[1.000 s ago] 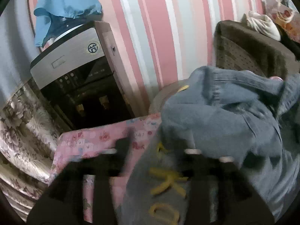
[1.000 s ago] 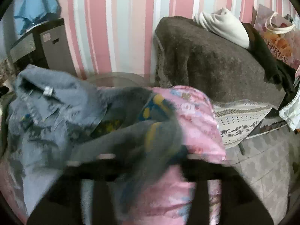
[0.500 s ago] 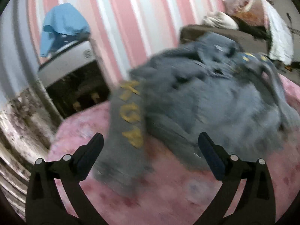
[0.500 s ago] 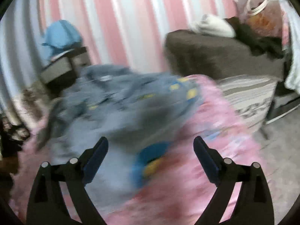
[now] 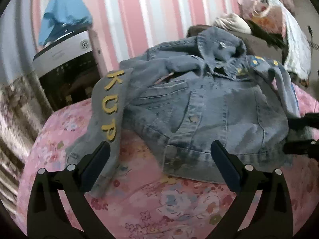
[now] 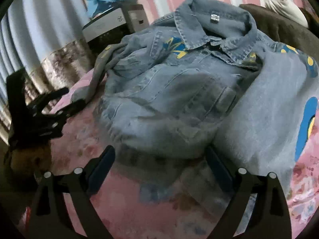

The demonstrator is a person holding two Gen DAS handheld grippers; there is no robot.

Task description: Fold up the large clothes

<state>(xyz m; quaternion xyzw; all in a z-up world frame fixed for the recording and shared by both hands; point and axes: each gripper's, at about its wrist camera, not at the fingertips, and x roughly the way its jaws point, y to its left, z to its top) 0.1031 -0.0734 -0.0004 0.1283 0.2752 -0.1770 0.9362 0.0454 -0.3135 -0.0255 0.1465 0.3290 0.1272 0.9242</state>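
Left gripper [image 5: 159,159]: jaws wide apart, just opened, nothing clamped. Left pad [image 5: 95,165] overlaps the cuff end of the left sleeve [image 5: 108,107] in the picture; contact can't be confirmed. The jacket's hem sits between the fingers, just ahead of them.

Right gripper [image 6: 161,167]: jaws also apart, just opened further, gripping nothing. The hem's lower edge lies between its fingertips, not pinched.

Denim jacket [image 5: 199,107] lies front up and crumpled on the pink floral bedspread [image 5: 179,209], collar [image 6: 215,20] toward the far edge by the wall, hem toward the near edge. Left sleeve carries yellow letters and runs down toward the near-left corner. Right sleeve [image 6: 269,103], with blue and yellow patches, lies down the right side toward the right edge.

Each gripper shows in the other's view: the right one [image 5: 303,135] at the jacket's right side, the left one [image 6: 45,115] off the bed's left edge side.

Beyond the far edge: striped wall [image 5: 151,10], water dispenser [image 5: 65,59] with a blue cloth [image 5: 63,14] on top, brown couch [image 6: 285,25] to the right with a white bundle [image 5: 231,23] on it.
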